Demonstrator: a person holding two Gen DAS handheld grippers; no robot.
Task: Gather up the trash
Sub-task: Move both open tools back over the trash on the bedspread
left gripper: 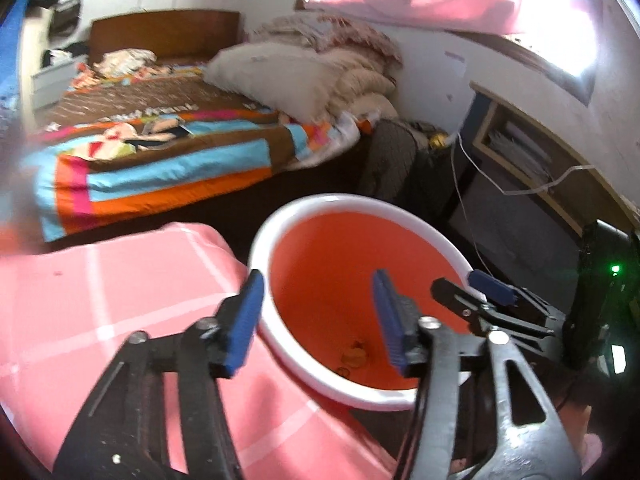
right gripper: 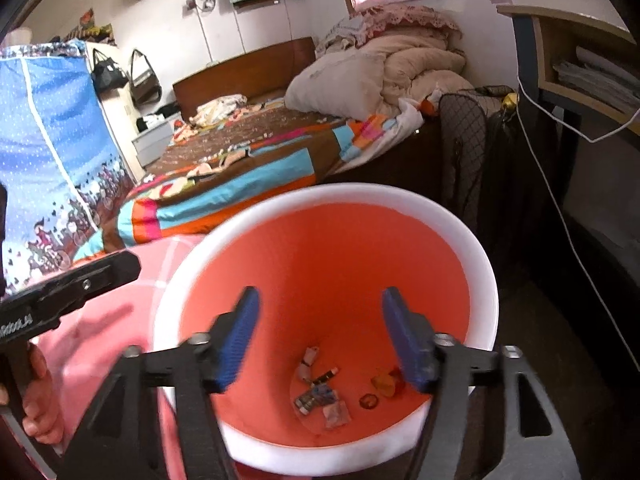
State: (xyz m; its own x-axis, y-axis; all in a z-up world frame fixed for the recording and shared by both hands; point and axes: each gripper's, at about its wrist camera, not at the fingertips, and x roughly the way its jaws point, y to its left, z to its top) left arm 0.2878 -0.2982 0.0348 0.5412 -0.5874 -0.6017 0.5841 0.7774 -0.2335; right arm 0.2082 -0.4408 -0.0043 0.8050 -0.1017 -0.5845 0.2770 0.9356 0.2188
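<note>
Trash scraps (right gripper: 322, 394) litter the bottom of the orange bin (right gripper: 486, 256).

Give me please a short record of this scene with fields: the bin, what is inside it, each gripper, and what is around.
bin: orange inside, white rim, standing open beside a pink cloth
contents: a few small scraps lying on the bottom
left gripper: open, empty, over the bin's near rim
right gripper: open, empty, over the bin mouth
surroundings: bed with a striped cover behind the bin, desk to the right, white cable hanging from it
</note>
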